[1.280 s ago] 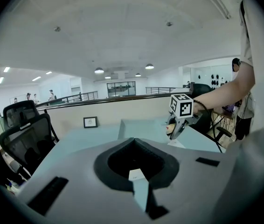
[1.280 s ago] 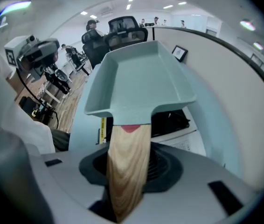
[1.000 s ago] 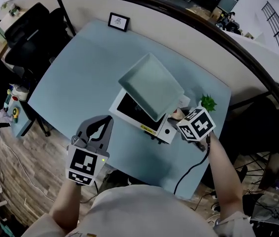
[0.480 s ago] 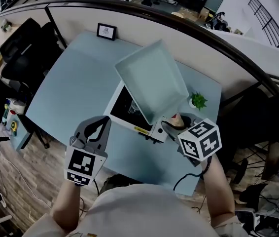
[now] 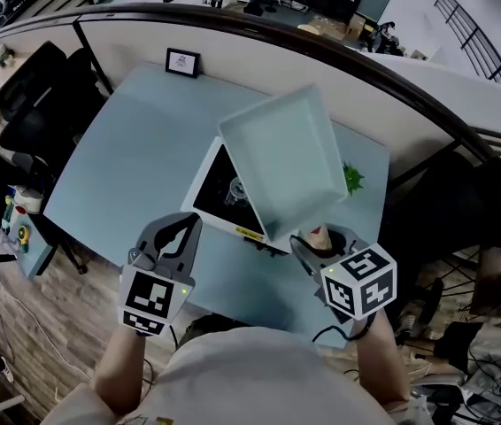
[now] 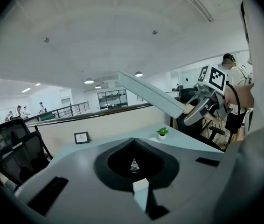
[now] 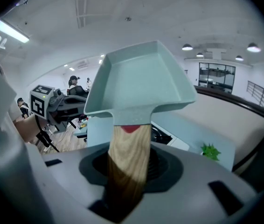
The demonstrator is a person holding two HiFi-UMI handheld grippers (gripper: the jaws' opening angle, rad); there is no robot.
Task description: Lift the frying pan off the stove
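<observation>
Because the right gripper point(image 5: 319, 240) clamps its wooden handle point(image 7: 127, 162), the square frying pan point(image 5: 281, 162) tilts clear above the stove point(image 5: 218, 191).

Square mint-green frying pan point(image 5: 288, 162): mint green
Wooden pan handle point(image 7: 127, 157): light brown, red spot
Flat white stove point(image 5: 215, 204): black top
Desk point(image 5: 118, 149): pale blue
Grey left tongs point(image 5: 184, 222): black-and-white squares on cube

No legible text; yellow label point(image 5: 249, 232) on stove point(image 5: 199, 184) edge, framed card point(image 5: 182, 62) print too small.
</observation>
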